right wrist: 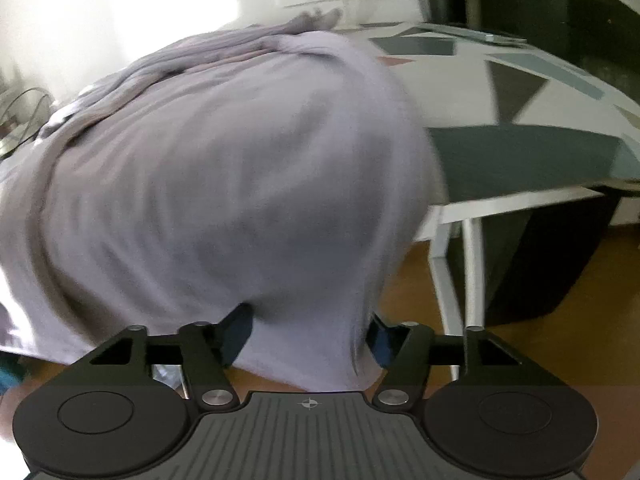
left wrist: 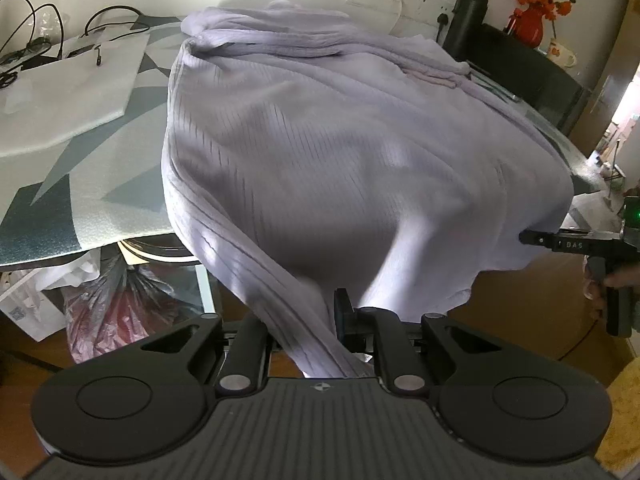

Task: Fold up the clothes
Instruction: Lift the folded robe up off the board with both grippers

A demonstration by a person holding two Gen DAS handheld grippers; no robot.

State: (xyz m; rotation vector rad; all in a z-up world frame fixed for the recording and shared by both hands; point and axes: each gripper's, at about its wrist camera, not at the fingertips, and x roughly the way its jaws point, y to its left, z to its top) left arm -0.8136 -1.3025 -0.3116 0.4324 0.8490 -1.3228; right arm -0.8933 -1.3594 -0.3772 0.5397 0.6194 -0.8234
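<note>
Left claw (left wrist: 304,336) is closed on a twisted strand of the lilac garment (left wrist: 320,140), below the near edge of the bench (left wrist: 60,208). Right claw (right wrist: 308,340) has its jaws apart with cloth hanging between them; the picture is blurred, so I cannot tell if the pads press on it. Most of the garment lies on the bench, bunched toward the far edge, and its near part hangs over the front edge. One risk, I think: if only one side is truly held, the cloth can slip (it looks thin and smooth) and slide to the floor, or the fold comes out crooked.
</note>
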